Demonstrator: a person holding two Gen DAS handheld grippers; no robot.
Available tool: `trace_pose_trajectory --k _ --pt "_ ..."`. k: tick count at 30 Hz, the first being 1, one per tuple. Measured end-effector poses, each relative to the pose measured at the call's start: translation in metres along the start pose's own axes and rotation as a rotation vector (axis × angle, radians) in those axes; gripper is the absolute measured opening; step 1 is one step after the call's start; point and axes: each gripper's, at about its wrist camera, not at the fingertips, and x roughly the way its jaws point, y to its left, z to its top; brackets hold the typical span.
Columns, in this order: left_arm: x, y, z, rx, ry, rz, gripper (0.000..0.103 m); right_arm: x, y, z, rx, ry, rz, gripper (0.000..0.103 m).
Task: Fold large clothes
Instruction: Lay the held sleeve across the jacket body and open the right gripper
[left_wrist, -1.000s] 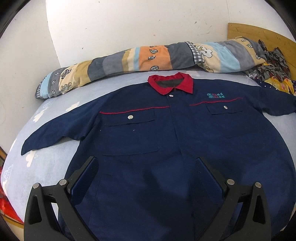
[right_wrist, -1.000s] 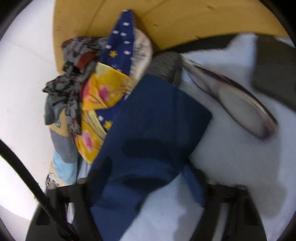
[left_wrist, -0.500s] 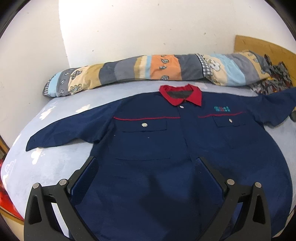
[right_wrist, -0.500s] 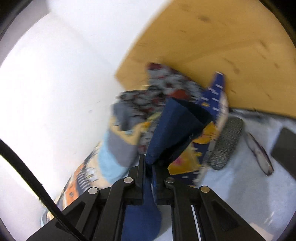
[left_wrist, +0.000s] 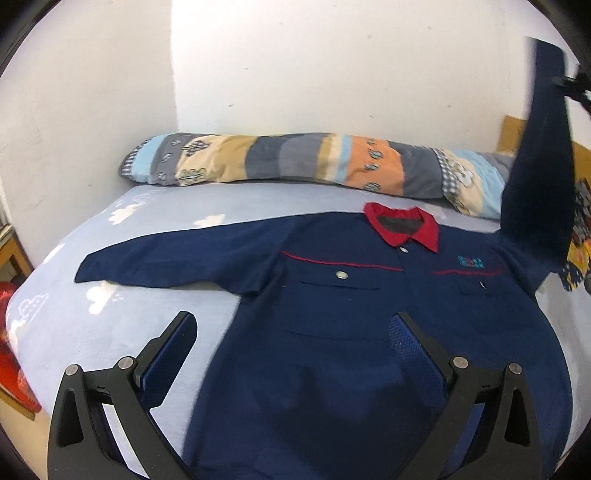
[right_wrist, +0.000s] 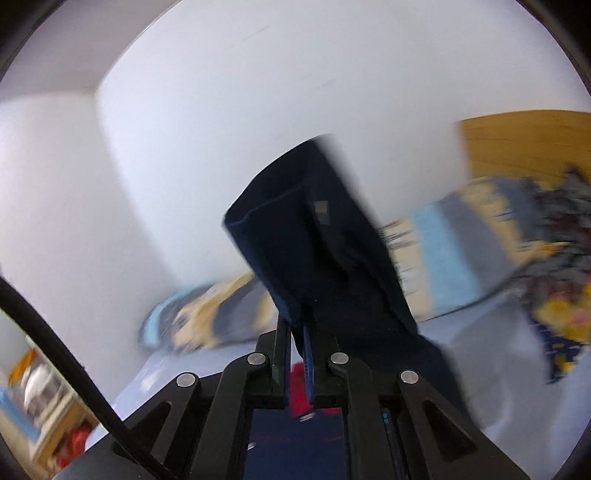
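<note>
A navy work shirt (left_wrist: 351, 314) with a red collar (left_wrist: 402, 225) lies face up on the light blue bed (left_wrist: 155, 221). Its one sleeve (left_wrist: 177, 266) is spread flat to the left. The other sleeve (left_wrist: 543, 166) is lifted high at the right edge of the left wrist view. My right gripper (right_wrist: 299, 325) is shut on that sleeve's cuff (right_wrist: 306, 236), which stands up above its fingers in the blurred right wrist view. My left gripper (left_wrist: 291, 332) hovers open over the shirt's lower front, touching nothing.
A long patchwork bolster (left_wrist: 314, 166) lies along the white wall (left_wrist: 332, 74) behind the shirt. Patterned clothes (left_wrist: 580, 240) are piled at the right by a wooden headboard (right_wrist: 524, 144). A red object (left_wrist: 14, 369) sits beside the bed's left edge.
My right gripper closed on the sleeve cuff, rose steeply and swung left with it. The left gripper drew back and left, so the shirt sits further right in its view.
</note>
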Motion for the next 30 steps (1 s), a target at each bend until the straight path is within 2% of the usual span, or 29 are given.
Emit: trace_pose_trajectory --k 3,7,9,10,12,14,15,16,18,19,20,22,24,25,27,28,29,30 --pt "-0.005 0.022 0.002 -0.039 -0.009 0.023 0.103 0.050 0.058 -0.053 -0.077 0.114 0.057 0.007" --pt "-0.011 0.051 0.004 -0.099 -0.023 0.063 0.103 0.128 0.107 -0.174 -0.135 0.343 0.098 0.007" --pt "-0.013 0.066 0.005 -0.141 -0.027 0.086 0.103 0.156 0.114 -0.227 -0.158 0.434 0.082 0.007" --pt "-0.014 0.070 0.005 -0.154 -0.027 0.087 0.103 0.173 0.113 -0.265 -0.157 0.504 0.069 0.007" --pt "-0.013 0.080 0.005 -0.180 -0.019 0.094 0.103 0.197 0.111 -0.314 -0.188 0.616 0.039 0.008" --pt "-0.013 0.083 0.005 -0.190 -0.014 0.089 0.103 0.214 0.104 -0.348 -0.225 0.739 -0.009 0.020" --pt "-0.013 0.084 0.005 -0.189 -0.012 0.086 0.103 0.208 0.107 -0.353 -0.240 0.744 0.004 0.025" --pt "-0.013 0.083 0.006 -0.185 -0.013 0.089 0.103 0.202 0.108 -0.351 -0.247 0.739 0.043 0.038" --pt "-0.013 0.079 0.006 -0.177 -0.017 0.086 0.103 0.187 0.101 -0.325 -0.204 0.702 0.152 0.041" --pt "-0.013 0.077 0.007 -0.174 -0.017 0.082 0.103 0.173 0.093 -0.300 -0.180 0.633 0.195 0.045" --pt "-0.013 0.076 0.007 -0.172 -0.018 0.083 0.103 0.165 0.086 -0.284 -0.176 0.590 0.195 0.061" --pt "-0.011 0.072 0.007 -0.167 -0.014 0.078 0.103 0.150 0.059 -0.240 -0.177 0.473 0.109 0.079" --pt "-0.010 0.070 0.007 -0.162 -0.009 0.075 0.103 0.141 0.013 -0.203 -0.185 0.371 -0.085 0.079" --pt "-0.009 0.068 0.006 -0.155 -0.008 0.074 0.103 0.140 -0.014 -0.190 -0.200 0.352 -0.218 0.079" --pt "-0.007 0.065 0.006 -0.143 -0.004 0.079 0.103 0.135 -0.054 -0.180 -0.221 0.319 -0.418 0.076" --pt "-0.007 0.064 0.006 -0.142 -0.003 0.079 0.103 0.133 -0.074 -0.181 -0.218 0.311 -0.484 0.066" --pt "-0.006 0.063 0.006 -0.142 -0.001 0.077 0.103 0.136 -0.096 -0.183 -0.201 0.327 -0.515 0.058" --pt "-0.005 0.061 0.006 -0.142 0.004 0.072 0.103 0.145 -0.117 -0.193 -0.181 0.387 -0.537 0.053"
